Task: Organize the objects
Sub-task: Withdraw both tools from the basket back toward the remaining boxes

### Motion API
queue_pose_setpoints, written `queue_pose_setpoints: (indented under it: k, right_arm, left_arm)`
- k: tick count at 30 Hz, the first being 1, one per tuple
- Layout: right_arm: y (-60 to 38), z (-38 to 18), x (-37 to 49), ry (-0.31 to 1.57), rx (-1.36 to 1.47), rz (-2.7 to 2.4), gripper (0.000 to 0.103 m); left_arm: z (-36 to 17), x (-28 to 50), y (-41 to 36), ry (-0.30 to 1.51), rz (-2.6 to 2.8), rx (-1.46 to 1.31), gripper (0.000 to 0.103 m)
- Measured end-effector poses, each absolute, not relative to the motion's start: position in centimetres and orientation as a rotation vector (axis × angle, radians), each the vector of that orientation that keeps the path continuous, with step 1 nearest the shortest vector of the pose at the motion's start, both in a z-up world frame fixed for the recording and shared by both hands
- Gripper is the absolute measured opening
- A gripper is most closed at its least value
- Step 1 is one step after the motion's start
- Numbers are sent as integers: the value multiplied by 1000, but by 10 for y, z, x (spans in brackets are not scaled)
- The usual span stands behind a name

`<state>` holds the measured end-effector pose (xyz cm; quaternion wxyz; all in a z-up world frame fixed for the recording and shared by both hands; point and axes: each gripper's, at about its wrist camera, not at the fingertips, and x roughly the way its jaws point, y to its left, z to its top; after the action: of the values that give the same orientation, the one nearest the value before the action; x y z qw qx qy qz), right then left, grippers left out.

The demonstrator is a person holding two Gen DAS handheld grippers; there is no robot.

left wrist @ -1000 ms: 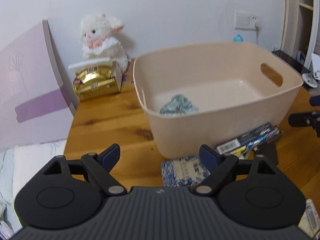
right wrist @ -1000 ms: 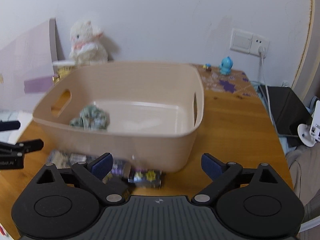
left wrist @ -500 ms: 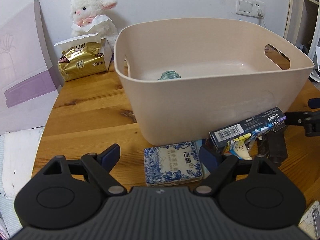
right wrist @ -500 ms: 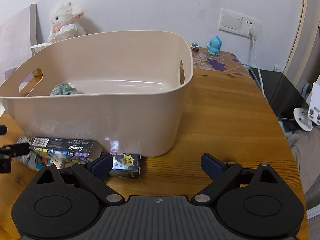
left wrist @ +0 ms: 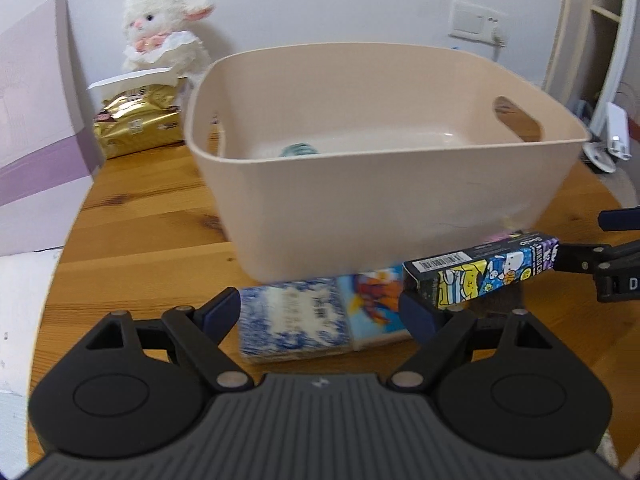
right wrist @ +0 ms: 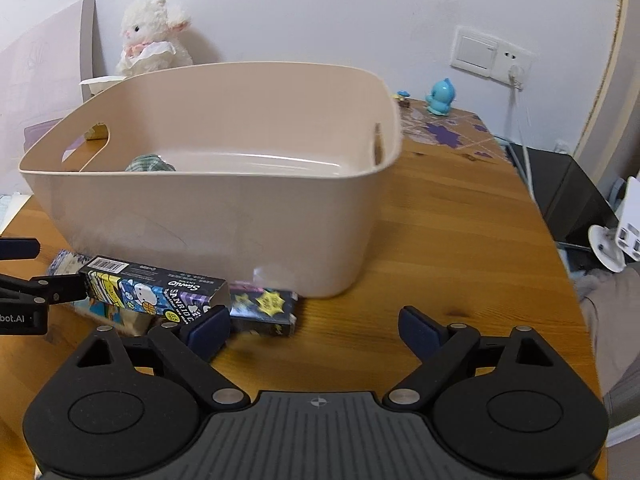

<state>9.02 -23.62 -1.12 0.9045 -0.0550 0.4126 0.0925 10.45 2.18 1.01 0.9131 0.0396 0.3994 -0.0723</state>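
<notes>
Counting one beige plastic tub (left wrist: 360,208) on the wooden table (right wrist: 440,240), two cut-out handles, with one crumpled green-and-white cloth (right wrist: 150,162) lying on its floor at the left end.

Counting four flat items packed along the tub's near wall:
- One blue-and-white tissue pack (left wrist: 292,324), furthest left, flat on the wood.
- One pack with an orange-and-blue picture (left wrist: 372,304), touching the first on its right.
- One long Sanrio cartoon box (left wrist: 480,272), barcode end to the left, lying tilted over the picture pack.
- One dark pack with yellow starbursts (right wrist: 264,308), furthest right, just beside the tub's base.

Left gripper (left wrist: 320,312): spread wide, gripping nothing, low over the blue-and-white tissue pack, which sits between its two fingers. Right finger just beside the barcode end of the Sanrio box; cannot tell whether touching.

Right gripper (right wrist: 314,326): likewise spread wide, gripping nothing, bare wood between its fingers. Left finger close to the other end of the Sanrio box, so that the box spans between the two grippers.

Far left, against the wall: one white plush lamb (left wrist: 160,28), one gold packet (left wrist: 136,124) in front of it, one purple board (left wrist: 32,120) leaning upright. Far right: one blue figurine (right wrist: 440,96) under one wall switch-and-socket plate (right wrist: 492,56).
</notes>
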Motion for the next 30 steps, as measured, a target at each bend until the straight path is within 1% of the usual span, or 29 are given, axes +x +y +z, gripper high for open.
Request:
queue_pose_setpoints:
  k: [7, 14, 21, 30]
  right_arm:
    - [-261, -19, 87, 898, -125, 124, 95]
    - [-270, -14, 84, 879, -64, 95, 95]
    - [-248, -6, 78, 836, -41, 134, 97]
    - [-243, -22, 73, 909, -77, 111, 98]
  left_arm:
    - [-2, 96, 8, 845, -175, 84, 87]
    - [-5, 95, 38, 849, -99, 64, 87]
    - [-3, 101, 68, 853, -22, 36, 87]
    - [-6, 103, 72, 857, -20, 28, 87]
